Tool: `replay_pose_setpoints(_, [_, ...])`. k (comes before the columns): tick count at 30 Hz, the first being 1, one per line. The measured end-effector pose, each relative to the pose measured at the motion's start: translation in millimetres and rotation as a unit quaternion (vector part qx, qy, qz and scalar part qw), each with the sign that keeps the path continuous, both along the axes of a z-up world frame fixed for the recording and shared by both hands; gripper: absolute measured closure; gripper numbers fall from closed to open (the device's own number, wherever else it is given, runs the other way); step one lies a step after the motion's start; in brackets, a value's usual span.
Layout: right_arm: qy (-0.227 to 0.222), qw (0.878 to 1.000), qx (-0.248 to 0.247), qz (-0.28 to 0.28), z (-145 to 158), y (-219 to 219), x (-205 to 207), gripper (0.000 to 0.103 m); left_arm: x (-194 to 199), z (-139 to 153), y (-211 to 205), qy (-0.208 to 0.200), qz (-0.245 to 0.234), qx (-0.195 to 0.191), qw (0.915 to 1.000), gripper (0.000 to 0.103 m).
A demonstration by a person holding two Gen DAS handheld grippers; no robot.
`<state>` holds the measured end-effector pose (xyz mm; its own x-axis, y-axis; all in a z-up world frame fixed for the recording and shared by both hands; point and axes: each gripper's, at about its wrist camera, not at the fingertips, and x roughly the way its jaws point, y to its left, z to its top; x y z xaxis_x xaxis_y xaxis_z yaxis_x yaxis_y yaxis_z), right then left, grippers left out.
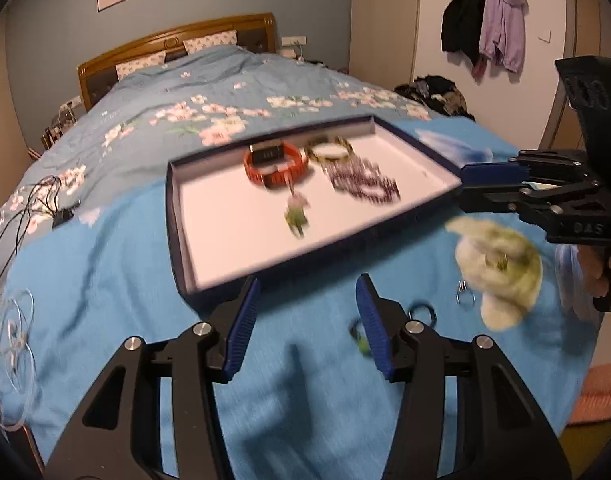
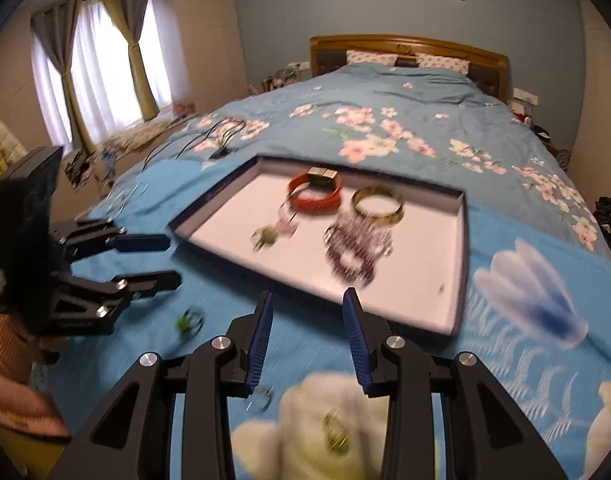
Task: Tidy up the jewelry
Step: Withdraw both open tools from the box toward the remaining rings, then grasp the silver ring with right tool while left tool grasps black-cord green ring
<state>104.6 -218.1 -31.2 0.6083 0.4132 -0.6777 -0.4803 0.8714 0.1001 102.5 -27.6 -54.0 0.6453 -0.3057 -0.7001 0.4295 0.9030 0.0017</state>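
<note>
A: Where does the jewelry stand for us?

B: Most of it sits in the tray point(image 1: 177, 216), the shallow white-lined box with a dark rim on the blue cloth point(image 1: 117, 280). Seen from our left wrist, the orange bracelet point(image 1: 275, 166) lies near the tray's twelve o'clock side, the gold bangle point(image 1: 330, 150) just beside it toward one o'clock, and the purple beaded bracelet point(image 1: 363, 182) at about three o'clock from the orange one. The little green pendant point(image 1: 297, 214) lies at six o'clock from it, nearer us.

A: And what is left outside?

B: A few small rings on the cloth: a dark ring point(image 1: 422, 314) and a silvery ring point(image 1: 465, 298) at about five o'clock from the tray, plus a small green-tinted piece point(image 2: 189, 322), too blurred to name.

A: Our claws?

B: The left gripper point(image 1: 307, 320) has its jaws apart with nothing between them, hovering just short of the tray's near rim. The right gripper point(image 2: 307, 338) is likewise apart and empty. We judge both have let go into the tray and now hang free for the loose rings.

A: Risk?

B: The rings are tiny and lie flat on soft fabric; pinching cloth with them seems likely.
</note>
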Motion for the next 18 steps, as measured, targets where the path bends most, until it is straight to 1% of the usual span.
replay_pose_setpoints(3, [0.017, 1.0, -0.014, 0.009, -15.7, 9.1, -15.7, 0.069, -10.6, -10.9, -2.3, 0.005, -0.005, 0.013, 0.9999, 0.054])
replay_pose_setpoints(6, [0.027, 0.999, -0.035, 0.013, -30.4, 18.0, -28.4, 0.069, -18.5, -18.8, -2.5, 0.021, -0.012, 0.007, 0.9997, 0.054])
replay_pose_setpoints(8, [0.036, 0.999, -0.034, 0.016, -36.5, 19.9, -32.7, 0.069, -22.4, -21.8, -3.1, 0.026, -0.015, 0.007, 0.9995, 0.054])
replay_pose_setpoints(14, [0.053, 0.998, -0.028, 0.009, -46.1, 18.7, -33.7, 0.068, -28.4, -22.5, -8.1, 0.029, -0.024, 0.004, 0.9993, 0.054])
replay_pose_setpoints(18, [0.049, 0.998, -0.031, 0.006, -46.9, 20.8, -36.3, 0.068, -25.4, -23.5, -13.4, 0.037, -0.029, 0.004, 0.9989, 0.055])
